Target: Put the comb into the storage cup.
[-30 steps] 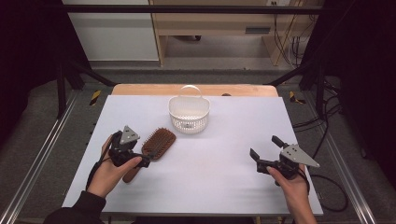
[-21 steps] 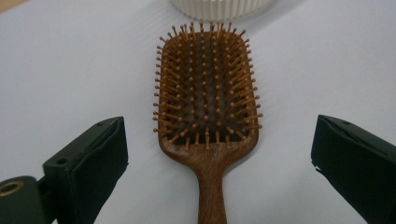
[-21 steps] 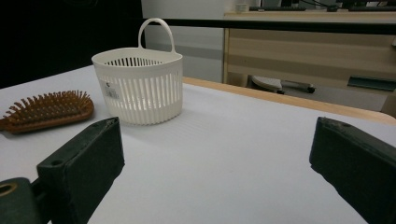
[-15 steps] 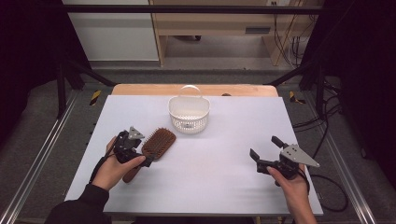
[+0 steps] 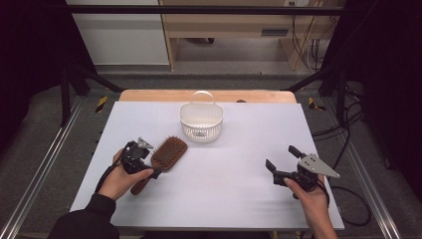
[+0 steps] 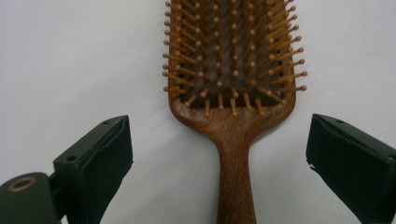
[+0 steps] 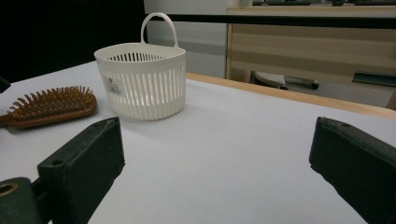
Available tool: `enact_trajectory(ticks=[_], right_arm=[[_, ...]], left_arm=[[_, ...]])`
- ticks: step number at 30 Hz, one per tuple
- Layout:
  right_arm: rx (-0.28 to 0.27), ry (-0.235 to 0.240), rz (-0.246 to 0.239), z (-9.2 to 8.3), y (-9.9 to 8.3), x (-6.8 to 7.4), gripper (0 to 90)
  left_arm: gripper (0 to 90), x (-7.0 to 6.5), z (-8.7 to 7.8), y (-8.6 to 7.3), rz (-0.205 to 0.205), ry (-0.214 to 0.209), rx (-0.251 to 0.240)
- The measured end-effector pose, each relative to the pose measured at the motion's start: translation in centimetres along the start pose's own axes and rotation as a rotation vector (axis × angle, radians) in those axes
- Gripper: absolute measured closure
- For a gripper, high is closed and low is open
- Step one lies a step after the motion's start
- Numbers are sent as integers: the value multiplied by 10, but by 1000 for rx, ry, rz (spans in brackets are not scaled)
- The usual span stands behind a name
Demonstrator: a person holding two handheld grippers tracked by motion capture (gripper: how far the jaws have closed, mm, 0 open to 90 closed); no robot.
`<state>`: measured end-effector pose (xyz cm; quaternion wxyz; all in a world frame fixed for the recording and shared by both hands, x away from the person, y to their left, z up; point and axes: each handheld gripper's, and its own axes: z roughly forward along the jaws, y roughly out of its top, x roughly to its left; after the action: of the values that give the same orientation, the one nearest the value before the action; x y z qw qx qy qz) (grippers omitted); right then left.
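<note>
Toward the table's front-left corner, the left gripper hangs over the handle of a wooden hairbrush, jaws spread wide and gripping nothing, though they have just been closing a little with the handle between them. In the left gripper view the brush handle runs straight up the middle of the gap, clear of both black pads, with the bristled head lying just beyond the jaws. Seen from the high view, the brush lies bristles up on the white tabletop, its long axis slanting from the handle end under the left hand up to the head, which points toward the white basket standing upright near the middle of the table's far edge. The handle thus crosses the line of the jaws' closing, so a squeeze would likely catch it squarely. The left hand is plainly the nearer one to the brush. Near the front-right corner, well apart from brush and basket, the right gripper is held low above the table by the right hand, its jaws likewise wide apart and empty, aimed across the table at the basket.
</note>
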<state>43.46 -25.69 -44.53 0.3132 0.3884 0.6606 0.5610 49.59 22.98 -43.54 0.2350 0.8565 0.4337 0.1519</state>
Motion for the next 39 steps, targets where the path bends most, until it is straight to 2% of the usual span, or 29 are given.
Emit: enact_trajectory(ticks=[6,15,19,22,29,36,39], right_arm=[[2,4,2,0,0,0,36],[8,10,2,1,0,0,37],[10,12,4,1,0,1,38],[14,12,6,1,-1,1,38],[12,13,6,1,-1,0,38],[22,20,-1,2,-2,2,38],[25,25,-4,3,-2,3,38]], left_arm=[[173,1,4,-1,-16,-23,38],[383,3,9,-3,-17,-75,101],[483,3,10,-3,-17,-68,116],[531,2,11,-3,-16,-78,132],[615,1,14,-1,-3,-81,161],[657,1,15,0,-2,-80,176],[668,-1,16,0,23,-70,181]])
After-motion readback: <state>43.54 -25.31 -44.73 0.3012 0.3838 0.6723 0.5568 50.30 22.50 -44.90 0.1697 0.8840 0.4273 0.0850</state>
